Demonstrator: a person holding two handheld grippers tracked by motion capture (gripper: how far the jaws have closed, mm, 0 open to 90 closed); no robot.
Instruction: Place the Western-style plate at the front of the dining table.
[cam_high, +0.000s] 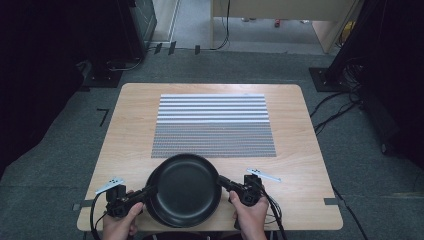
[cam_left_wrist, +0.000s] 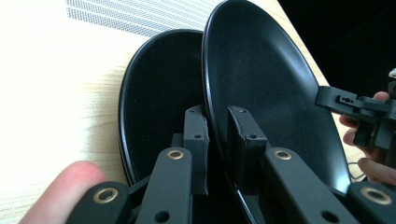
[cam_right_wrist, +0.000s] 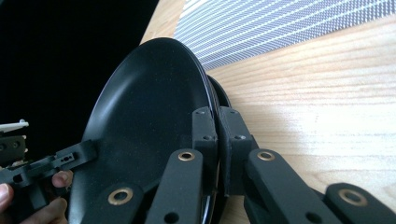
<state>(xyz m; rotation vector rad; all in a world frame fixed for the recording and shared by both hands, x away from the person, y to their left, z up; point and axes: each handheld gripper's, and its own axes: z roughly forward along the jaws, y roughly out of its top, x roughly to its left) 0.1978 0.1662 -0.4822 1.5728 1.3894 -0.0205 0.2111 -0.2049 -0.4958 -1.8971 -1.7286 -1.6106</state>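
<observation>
At the counter's near edge, the left gripper (cam_left_wrist: 217, 154) had its fingers (cam_left_wrist: 195, 140) pinched across the rim of the upper black plate (cam_high: 186, 186), and the right gripper (cam_right_wrist: 218, 140) was clamped on the opposite rim. That plate was tilted above a second black plate (cam_left_wrist: 154, 93) lying on the counter (cam_high: 130, 135), just short of the striped mat (cam_high: 212, 125). It looked stiff, glossy and breakable, likely slippery; opposite rim holds seemed the sound choice.

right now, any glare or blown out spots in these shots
Left gripper view: the table washes out to near white at upper left. Right gripper view: a bright sheen streaks the wood right of the top plate. High view: even light, dim floor, no glare on the mat.
</observation>
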